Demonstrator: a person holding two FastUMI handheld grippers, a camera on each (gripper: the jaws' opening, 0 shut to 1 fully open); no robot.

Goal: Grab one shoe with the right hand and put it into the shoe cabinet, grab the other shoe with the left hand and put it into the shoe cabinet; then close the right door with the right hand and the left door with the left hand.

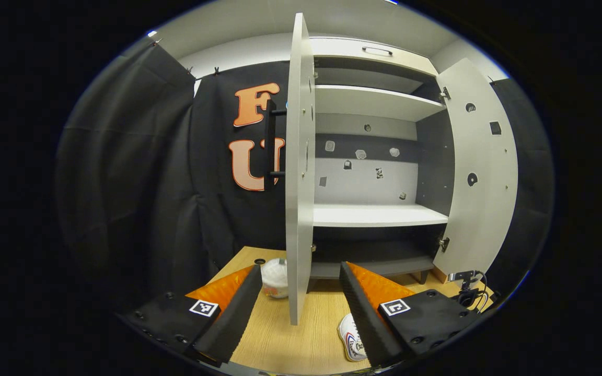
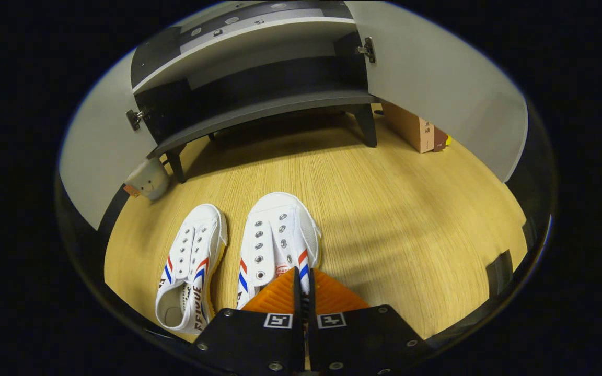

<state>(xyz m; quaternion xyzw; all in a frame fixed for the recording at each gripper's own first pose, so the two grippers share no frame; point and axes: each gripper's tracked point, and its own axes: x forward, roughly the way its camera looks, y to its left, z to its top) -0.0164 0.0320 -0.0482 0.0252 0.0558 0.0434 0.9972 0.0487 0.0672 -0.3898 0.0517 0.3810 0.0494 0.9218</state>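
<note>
Right gripper fingers pinch right shoe side wall

I see a pale wooden floor carrying everything. In the right gripper view, two white shoes lie side by side on it at about six o'clock: the right-hand shoe and, just beside it at seven o'clock, the left-hand shoe. The shoe cabinet stands on dark legs at twelve o'clock. A brown box rests at one o'clock, a small pale object at ten o'clock.
</note>
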